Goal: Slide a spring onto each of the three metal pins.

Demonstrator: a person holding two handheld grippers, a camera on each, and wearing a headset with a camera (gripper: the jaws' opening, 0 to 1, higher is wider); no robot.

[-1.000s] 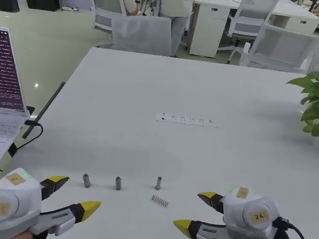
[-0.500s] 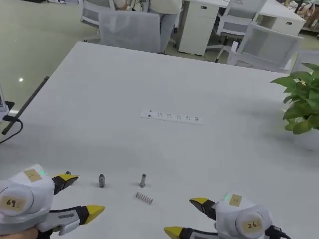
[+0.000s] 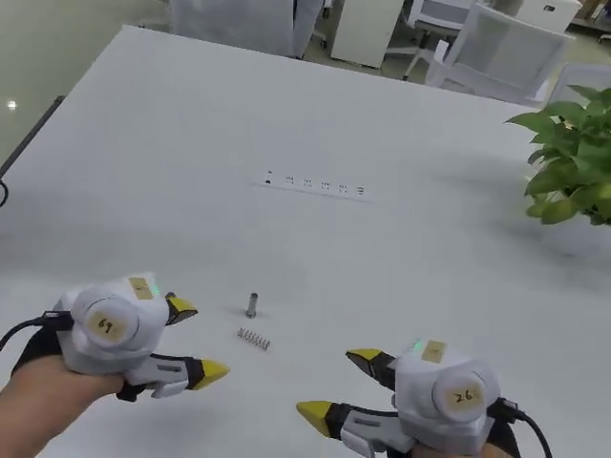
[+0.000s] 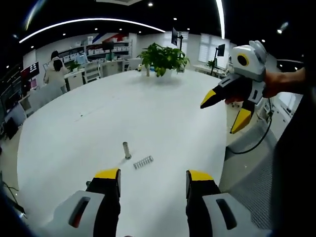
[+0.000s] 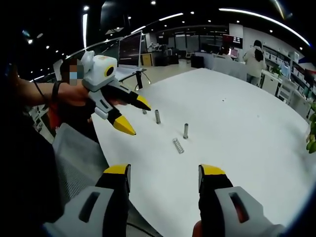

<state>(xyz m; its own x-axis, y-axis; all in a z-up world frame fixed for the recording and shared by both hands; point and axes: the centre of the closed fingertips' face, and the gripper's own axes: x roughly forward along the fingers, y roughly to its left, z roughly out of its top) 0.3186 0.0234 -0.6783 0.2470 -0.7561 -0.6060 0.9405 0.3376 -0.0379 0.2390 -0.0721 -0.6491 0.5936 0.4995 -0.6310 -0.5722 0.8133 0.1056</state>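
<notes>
One bare metal pin [image 3: 252,304] stands upright on the white table, and a loose spring [image 3: 253,338] lies just in front of it. My left gripper [image 3: 198,339] is open, left of the pin and spring, and covers the table further left. My right gripper [image 3: 336,385] is open too, lower right of the spring, nothing between its fingers. The right gripper view shows the spring [image 5: 177,145], that pin [image 5: 185,130], a second pin [image 5: 157,116] that looks ribbed, and a third pin [image 5: 144,111] partly behind the left gripper [image 5: 137,118]. The left gripper view shows pin [image 4: 127,150] and spring [image 4: 143,162].
A flush power strip [image 3: 315,184] sits mid-table beyond the pins. A potted plant [image 3: 571,162] stands at the right edge. Office chairs [image 3: 496,52] line the far side. The table's near edge runs close under both grippers.
The head camera has swung right and down. My left gripper has moved right and forward, now covering the two left pins. The spring and the right pin have not moved.
</notes>
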